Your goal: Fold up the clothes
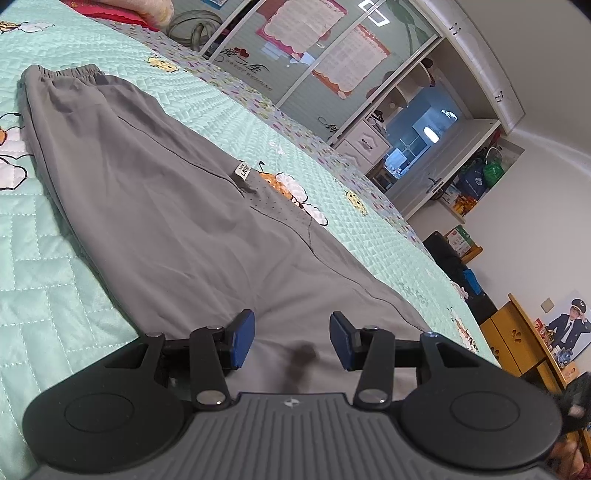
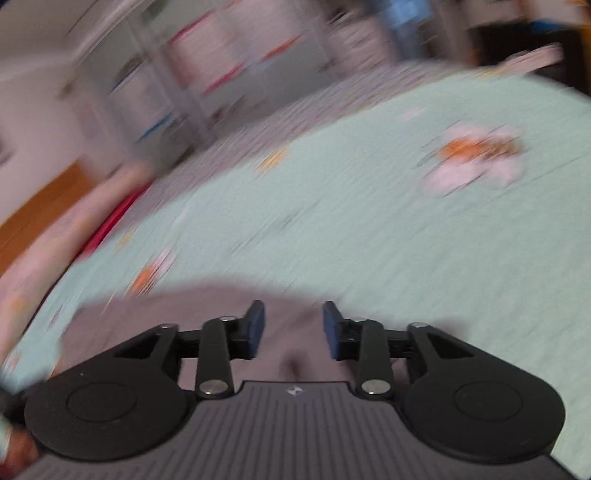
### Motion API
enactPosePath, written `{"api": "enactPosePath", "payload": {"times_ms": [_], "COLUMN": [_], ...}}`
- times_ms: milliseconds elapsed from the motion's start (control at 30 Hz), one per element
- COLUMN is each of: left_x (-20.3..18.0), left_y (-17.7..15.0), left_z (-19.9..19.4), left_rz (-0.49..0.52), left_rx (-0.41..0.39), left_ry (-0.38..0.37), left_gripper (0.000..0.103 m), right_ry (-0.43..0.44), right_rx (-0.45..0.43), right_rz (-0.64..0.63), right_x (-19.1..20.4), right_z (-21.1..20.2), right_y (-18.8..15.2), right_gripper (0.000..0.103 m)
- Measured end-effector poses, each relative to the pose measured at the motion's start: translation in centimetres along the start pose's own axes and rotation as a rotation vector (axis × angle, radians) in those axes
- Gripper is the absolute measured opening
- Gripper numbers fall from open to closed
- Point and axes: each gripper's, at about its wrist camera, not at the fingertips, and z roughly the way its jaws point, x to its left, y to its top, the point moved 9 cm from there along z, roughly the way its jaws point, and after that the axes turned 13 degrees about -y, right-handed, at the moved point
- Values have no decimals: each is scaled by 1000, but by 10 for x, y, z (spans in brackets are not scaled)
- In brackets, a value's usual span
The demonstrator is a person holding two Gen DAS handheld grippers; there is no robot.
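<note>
Grey trousers lie flat and lengthwise on a mint quilted bedspread. Their elastic waistband is at the far end, and a small white label sits on the right edge. My left gripper is open just above the near end of the trousers, and only flat cloth shows between its blue pads. The right wrist view is blurred. There my right gripper is open over a near edge of grey cloth, with nothing pinched. Beyond it spreads the bedspread.
A red and yellow pillow lies at the head of the bed. A mirrored wardrobe with posters stands beyond the bed's far side. A dark bag and a wooden cabinet stand on the floor past the bed's right edge.
</note>
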Motion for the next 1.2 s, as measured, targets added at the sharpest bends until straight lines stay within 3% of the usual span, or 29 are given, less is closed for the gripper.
{"api": "enactPosePath", "payload": {"times_ms": [33, 67, 100, 133, 167, 233, 300, 400, 500, 567, 667, 700, 767, 867, 900, 1033, 1200], "left_x": [0, -1, -3, -5, -7, -14, -28, -51, -67, -71, -64, -62, -64, -66, -66, -53, -46], "left_y": [0, 0, 1, 3, 5, 9, 13, 7, -10, -30, -59, -60, -54, -45, -45, -56, -71], "left_z": [0, 0, 1, 0, -1, -11, -23, -37, -46, -44, -38, -41, -54, -76, -84, -122, -190], "left_rz": [1, 1, 3, 0, -4, -18, -7, 4, 3, 23, 49, 36, 16, 27, 28, -47, -101], "left_rx": [0, 2, 9, 14, 19, -3, -33, -22, 42, 115, 225, 212, 174, 143, 141, 167, 147], "left_ry": [4, 11, 20, 27, 34, 30, -4, -48, -83, -77, -22, -25, -49, -48, -45, -8, -26], "left_gripper": [48, 48, 49, 49, 50, 51, 52, 57, 63, 68, 67, 67, 67, 67, 67, 67, 68], "right_ry": [-63, -163, -222, -250, -265, -296, -292, -117, 50, 118, 58, 34, 13, 1, -2, -37, -46], "right_rx": [20, 36, 30, 8, -20, -95, -144, -90, -10, 22, 64, 61, 34, -32, -39, 26, -93], "right_rz": [-29, -43, -15, 44, 74, 28, -42, -80, 26, 101, 118, 125, 163, 137, 134, 226, 329], "right_x": [-5, -17, -25, -32, -32, -15, 7, 40, 58, 65, 59, 52, 41, 46, 46, 31, 16], "right_z": [9, 18, 20, 18, 12, -6, -24, -37, -45, -53, -52, -48, -49, -83, -91, -103, -156], "right_y": [-6, -11, -11, -8, -6, -3, -8, -29, -53, -66, -89, -93, -92, -96, -101, -133, -149], "right_gripper": [40, 33, 6, 3, 6, 36, 48, 49, 49, 50, 54, 49, 50, 58, 65, 68, 68]}}
